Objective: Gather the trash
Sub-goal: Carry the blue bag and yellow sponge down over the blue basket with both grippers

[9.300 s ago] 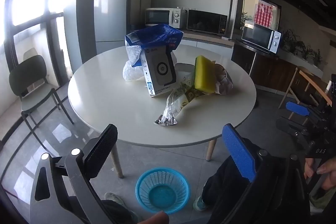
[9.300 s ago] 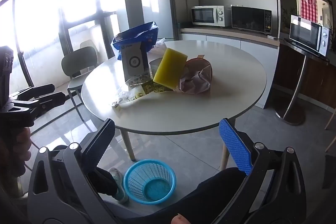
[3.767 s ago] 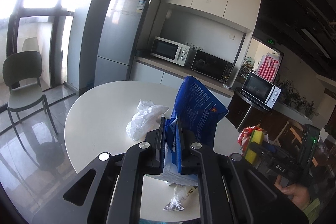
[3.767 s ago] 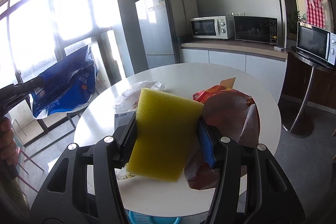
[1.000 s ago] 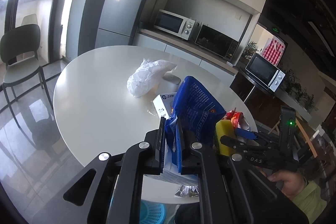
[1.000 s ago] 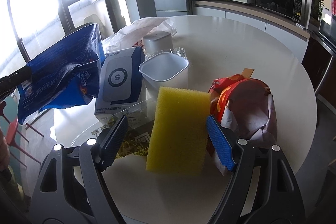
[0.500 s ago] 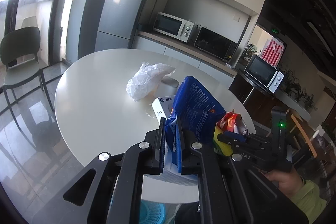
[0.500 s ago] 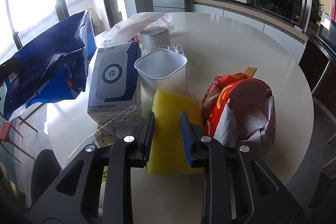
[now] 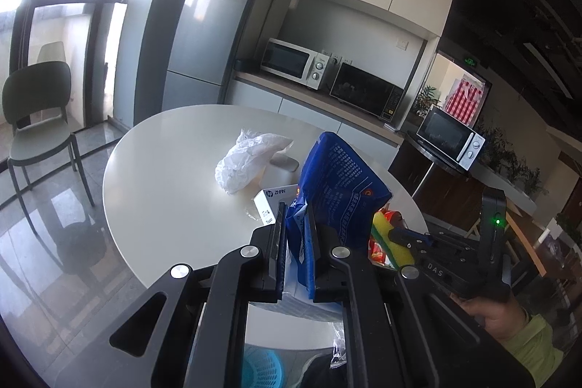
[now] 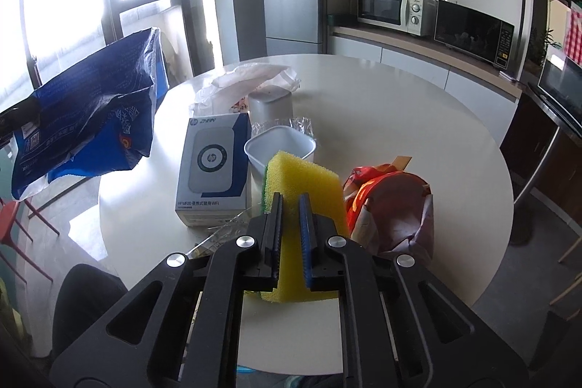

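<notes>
My left gripper (image 9: 295, 217) is shut on a blue plastic bag (image 9: 338, 177) and holds it up above the near edge of the round white table (image 9: 163, 191); the bag also shows at the left of the right wrist view (image 10: 87, 111). My right gripper (image 10: 291, 206) is shut on a yellow sponge (image 10: 305, 180) with a green underside, lifted over the table; it also shows in the left wrist view (image 9: 385, 235). On the table lie a red-orange paper bag (image 10: 393, 210), a white HP box (image 10: 212, 166), a white tub (image 10: 280, 148) and a crumpled white plastic bag (image 9: 247, 162).
A light blue waste basket (image 9: 262, 366) stands on the floor under the table's near edge. A grey chair (image 9: 32, 119) stands at the left by the window. A fridge (image 9: 207, 39) and microwaves (image 9: 294, 64) line the back wall. A clear wrapper (image 10: 222, 231) lies by the box.
My right gripper let go of the sponge on the table, shut on it again in a narrower grip, and has now lifted it. My left gripper keeps holding the blue bag.
</notes>
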Tool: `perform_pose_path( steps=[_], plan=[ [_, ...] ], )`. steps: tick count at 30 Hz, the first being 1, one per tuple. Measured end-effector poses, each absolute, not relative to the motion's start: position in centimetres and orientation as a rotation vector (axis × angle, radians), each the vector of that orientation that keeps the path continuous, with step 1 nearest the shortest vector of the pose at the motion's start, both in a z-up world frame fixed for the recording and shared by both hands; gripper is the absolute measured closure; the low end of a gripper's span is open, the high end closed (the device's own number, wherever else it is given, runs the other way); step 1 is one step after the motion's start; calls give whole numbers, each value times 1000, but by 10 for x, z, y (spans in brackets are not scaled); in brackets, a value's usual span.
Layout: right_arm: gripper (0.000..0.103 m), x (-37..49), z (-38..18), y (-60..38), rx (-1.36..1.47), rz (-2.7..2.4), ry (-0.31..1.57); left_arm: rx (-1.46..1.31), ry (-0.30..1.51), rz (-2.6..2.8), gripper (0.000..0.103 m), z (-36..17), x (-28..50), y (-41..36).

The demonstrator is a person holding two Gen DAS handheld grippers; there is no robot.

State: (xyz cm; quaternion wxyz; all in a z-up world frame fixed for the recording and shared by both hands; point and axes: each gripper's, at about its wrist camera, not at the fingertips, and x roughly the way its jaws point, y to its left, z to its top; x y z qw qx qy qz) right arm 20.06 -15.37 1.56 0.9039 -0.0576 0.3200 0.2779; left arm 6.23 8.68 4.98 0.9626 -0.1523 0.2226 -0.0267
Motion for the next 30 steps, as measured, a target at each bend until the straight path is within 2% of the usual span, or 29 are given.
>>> perform_pose_path(
  steps=[8,15,22,30],
  plan=[
    [95,142,44,-178,-81,601,607,-294,418,-43,96,57,19,83],
    [95,80,36,-195,-77,643,624,-244,479,-14,96,36,-31,72],
    [95,40,4,-207,-94,661,697,-233,574,0,96,5,-70,70],
    [95,30,-57,-207,-97,677,839,-253,714,36,96,-42,-71,82]
  ],
)
